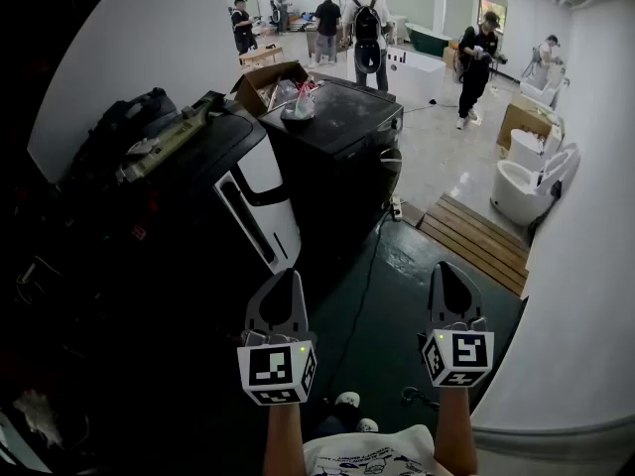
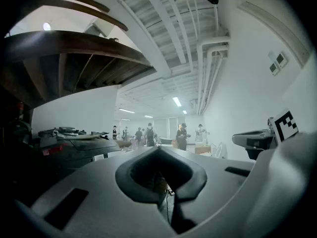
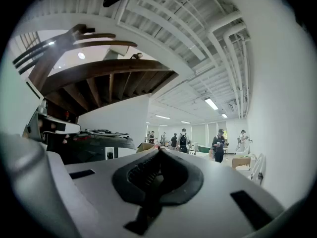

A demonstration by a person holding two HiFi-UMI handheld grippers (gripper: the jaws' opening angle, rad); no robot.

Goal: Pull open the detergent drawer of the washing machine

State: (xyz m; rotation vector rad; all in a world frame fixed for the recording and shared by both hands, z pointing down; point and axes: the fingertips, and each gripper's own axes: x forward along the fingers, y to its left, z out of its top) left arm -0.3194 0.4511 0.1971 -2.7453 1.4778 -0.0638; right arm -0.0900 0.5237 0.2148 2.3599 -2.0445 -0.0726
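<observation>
Washing machine front panel [image 1: 260,198], long axis diagonal toward lower right; left gripper [image 1: 288,278], right gripper [image 1: 448,270] both closed, empty

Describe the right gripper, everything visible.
The right gripper has two grey jaws shut together with nothing between them, their inner pads dark and ribbed. A white cube with black square markers sits at its rear. A bare forearm holds it level above the dark floor, apart from the left gripper.
</observation>
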